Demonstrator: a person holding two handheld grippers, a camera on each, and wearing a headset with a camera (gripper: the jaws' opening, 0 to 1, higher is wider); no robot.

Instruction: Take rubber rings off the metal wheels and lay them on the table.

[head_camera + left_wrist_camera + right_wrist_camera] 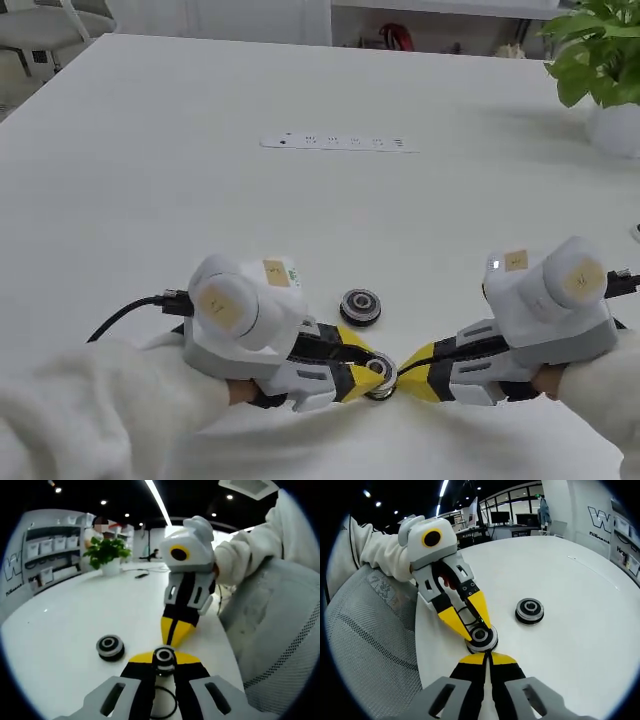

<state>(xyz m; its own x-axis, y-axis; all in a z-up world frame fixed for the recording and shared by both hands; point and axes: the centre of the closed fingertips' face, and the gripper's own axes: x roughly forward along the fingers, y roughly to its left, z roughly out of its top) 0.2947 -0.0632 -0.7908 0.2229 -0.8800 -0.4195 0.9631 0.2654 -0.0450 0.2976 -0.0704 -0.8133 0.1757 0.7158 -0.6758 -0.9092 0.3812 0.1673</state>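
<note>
White table (200, 150), both claws meet at the near edge.
L claw (372, 370): clamped on a metal wheel (481, 636), yellow tips either side, held just off the table.
R claw (489, 656): jaws practically together, tips right at that wheel's rim. Can't tell if it has actually pinched the rubber ring, too small to see.
2nd wheel (360, 306) flat on the table just beyond, black ring looks on, untouched.
Thin black loop (176, 704) on the table under the L claw, prob. a ring already off.
Risks, IMO:
- R tips only skim the rubber, so the ring snaps back when pulled.
- L grip is on a round rim, so a sideways pull could spin or pop the wheel out and it rolls off the near edge.
- The freed ring could flick off the table.
</note>
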